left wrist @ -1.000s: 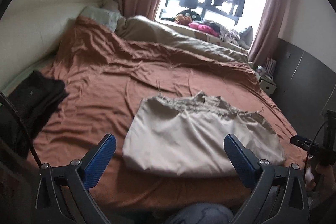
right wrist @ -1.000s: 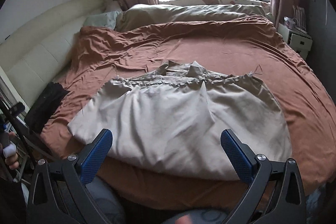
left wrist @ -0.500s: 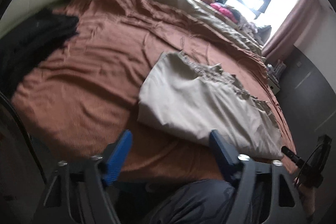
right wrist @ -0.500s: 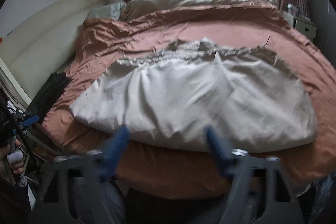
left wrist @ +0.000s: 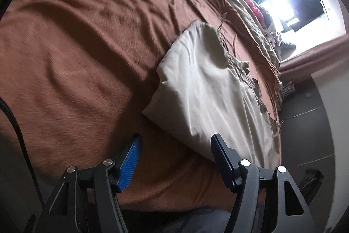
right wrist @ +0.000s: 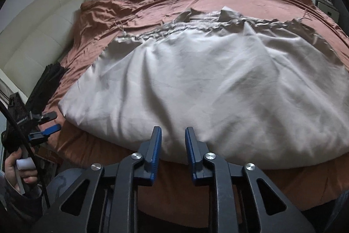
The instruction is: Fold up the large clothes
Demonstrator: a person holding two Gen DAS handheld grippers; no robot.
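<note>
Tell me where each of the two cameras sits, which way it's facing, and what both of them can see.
Left wrist: on the left gripper, tilted down at the beige garment's near-left corner; own open fingers show.
Right wrist: on the right gripper, facing up the bed toward the window; narrowed jaws at the near hem, left hand low left.
Shared: garment, brown bedspread, window.

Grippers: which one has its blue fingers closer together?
The right gripper: its fingers leave only a narrow gap at the beige garment's near edge. The left gripper gapes wider.
</note>
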